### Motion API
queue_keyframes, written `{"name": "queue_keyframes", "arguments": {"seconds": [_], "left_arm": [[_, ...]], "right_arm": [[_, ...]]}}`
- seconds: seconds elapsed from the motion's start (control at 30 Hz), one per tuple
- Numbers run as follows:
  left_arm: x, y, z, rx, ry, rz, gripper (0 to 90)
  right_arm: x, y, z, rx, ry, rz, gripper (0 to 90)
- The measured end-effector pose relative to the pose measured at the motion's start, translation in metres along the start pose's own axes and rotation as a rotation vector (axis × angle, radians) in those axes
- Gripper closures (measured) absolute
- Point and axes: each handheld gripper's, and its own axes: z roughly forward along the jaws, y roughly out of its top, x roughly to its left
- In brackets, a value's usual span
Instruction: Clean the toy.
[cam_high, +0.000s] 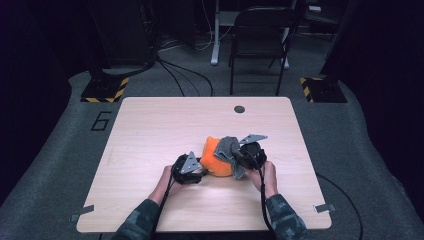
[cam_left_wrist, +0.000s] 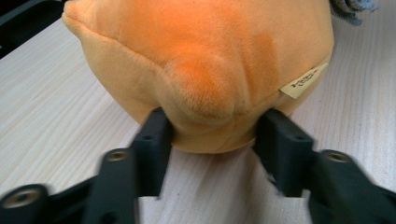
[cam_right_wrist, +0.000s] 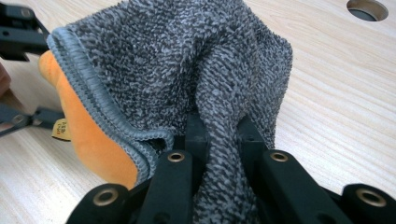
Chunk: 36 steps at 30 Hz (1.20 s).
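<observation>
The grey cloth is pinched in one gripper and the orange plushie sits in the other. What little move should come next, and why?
Probably rub the grey cloth across the orange plush toy. The right gripper is shut on a fold of it, and the cloth already drapes over the toy's top, while the left gripper has the toy's lower bulge between its jaws, seemingly steadying it on the table.

Probably a lab: hazard-striped stand bases (cam_high: 104, 90), floor cables (cam_high: 182, 75), lone folding chair (cam_high: 260, 35).

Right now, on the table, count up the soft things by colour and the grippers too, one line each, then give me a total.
Orange plush toy: 1
Grey terry cloth: 1
Black grippers: 2, the left gripper and the right gripper
Total: 4
</observation>
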Motion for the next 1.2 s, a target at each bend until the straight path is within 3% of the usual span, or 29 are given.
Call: {"name": "queue_keyframes", "arguments": {"seconds": [0.1,0.2,0.33,0.43,0.5,0.57,0.7,0.93,0.97,1.13,1.2], "left_arm": [[0.000,0.000,-0.001,0.003,0.006,0.003,65.2],[-0.001,0.000,-0.002,0.006,0.012,0.006,73.7],[-0.001,-0.001,-0.002,0.002,0.013,0.009,77.5],[-0.002,-0.002,-0.002,-0.001,0.016,0.014,78.8],[-0.002,-0.002,-0.002,-0.002,0.017,0.018,79.4],[-0.001,-0.003,-0.003,-0.002,0.017,0.025,80.0],[-0.002,-0.004,-0.003,-0.014,0.021,0.032,81.5],[-0.004,-0.008,-0.003,-0.037,0.030,0.060,83.6],[-0.004,-0.008,-0.003,-0.042,0.034,0.064,83.8],[-0.006,-0.006,-0.008,-0.106,0.063,0.071,85.2],[-0.005,-0.001,-0.011,-0.148,0.059,0.040,85.4]], "right_arm": [[-0.001,0.000,-0.002,-0.010,0.011,0.013,79.9],[-0.011,0.000,-0.014,-0.043,0.027,0.040,79.6],[-0.034,-0.005,-0.046,-0.090,-0.039,0.099,79.5],[-0.053,-0.021,-0.072,-0.105,-0.106,0.142,79.5],[-0.062,-0.034,-0.078,-0.093,-0.130,0.168,79.5],[-0.068,-0.049,-0.080,-0.059,-0.165,0.182,79.5],[-0.077,-0.068,-0.073,-0.002,-0.188,0.214,79.2],[-0.078,-0.067,-0.069,0.004,-0.192,0.199,79.0],[-0.078,-0.067,-0.068,0.006,-0.191,0.214,79.1],[-0.083,-0.068,-0.069,0.010,-0.194,0.220,79.0],[-0.084,-0.068,-0.069,0.006,-0.196,0.233,79.0]]}}
